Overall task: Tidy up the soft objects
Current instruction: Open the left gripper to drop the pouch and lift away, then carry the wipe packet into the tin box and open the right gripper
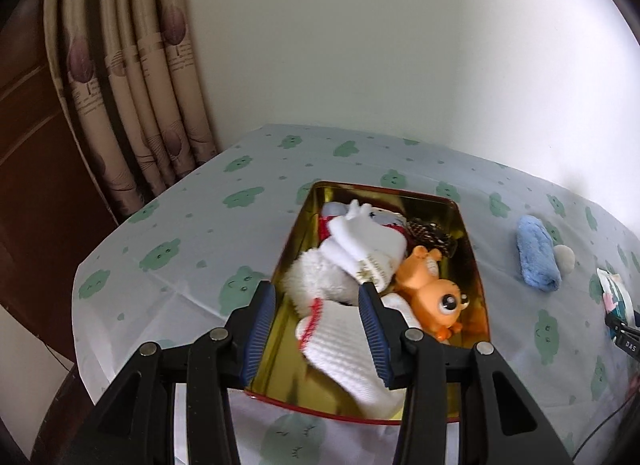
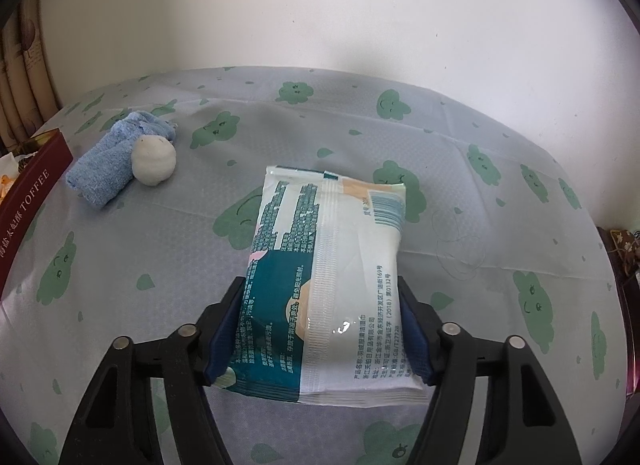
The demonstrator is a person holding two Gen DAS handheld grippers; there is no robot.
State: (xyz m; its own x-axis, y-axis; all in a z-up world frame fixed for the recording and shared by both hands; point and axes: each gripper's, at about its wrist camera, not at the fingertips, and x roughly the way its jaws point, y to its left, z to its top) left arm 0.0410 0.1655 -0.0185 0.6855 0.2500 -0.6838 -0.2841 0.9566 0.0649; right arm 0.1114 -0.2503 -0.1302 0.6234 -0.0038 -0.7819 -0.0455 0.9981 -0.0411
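right gripper [image 2: 320, 329] fingers clamp teal-and-white plastic wipes packet [image 2: 332, 265], long axis pointing forward | red-walled gold tin [image 2: 28, 193] lies left (probably destination) | left gripper [image 1: 318, 329] fingers spread, holding nothing, above tin

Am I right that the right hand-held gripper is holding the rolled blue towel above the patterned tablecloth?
Not quite: in the right wrist view the right hand-held gripper grips a white-and-teal plastic wipes packet; the rolled blue fleece towel lies on the green-patterned tablecloth.

The tin [image 1: 472, 249] is glossy gold metal inside. The socks [image 1: 348, 341] are ribbed knit; the towel [image 2: 108, 161] is fluffy cloth. The wipes pack [image 2: 332, 261] is shiny plastic film (1 glare spot). The tablecloth [image 2: 168, 249] looks smooth, matt.
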